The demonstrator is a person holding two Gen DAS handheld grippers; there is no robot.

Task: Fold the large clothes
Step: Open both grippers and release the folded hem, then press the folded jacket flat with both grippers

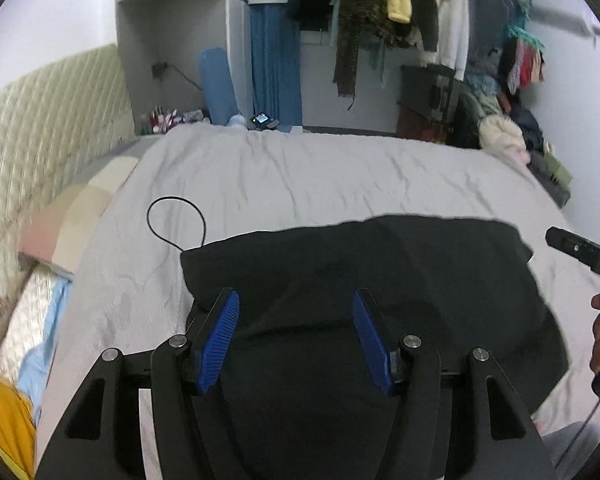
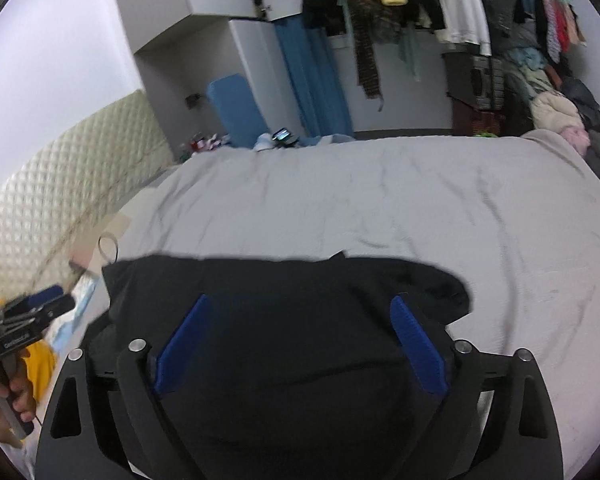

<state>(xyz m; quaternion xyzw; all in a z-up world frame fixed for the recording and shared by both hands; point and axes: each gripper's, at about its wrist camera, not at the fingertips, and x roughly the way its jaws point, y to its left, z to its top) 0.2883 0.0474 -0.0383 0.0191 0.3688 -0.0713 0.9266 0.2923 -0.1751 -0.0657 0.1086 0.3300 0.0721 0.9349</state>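
Both my left gripper (image 1: 296, 336) and right gripper (image 2: 300, 344) have their jaws released and empty above the black garment (image 1: 360, 280) lying below and ahead of them on the bed (image 1: 340, 176) — regrasp carelessly and I'd snag sheet too — undoing the fold.

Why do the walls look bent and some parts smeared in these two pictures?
Both wrist views use fisheye lenses, so the bed sheet and walls curve toward dark corners. Left view: the quilted headboard is motion-smeared. Right view: the other gripper at the left edge blurs, and the black garment shows little detail.
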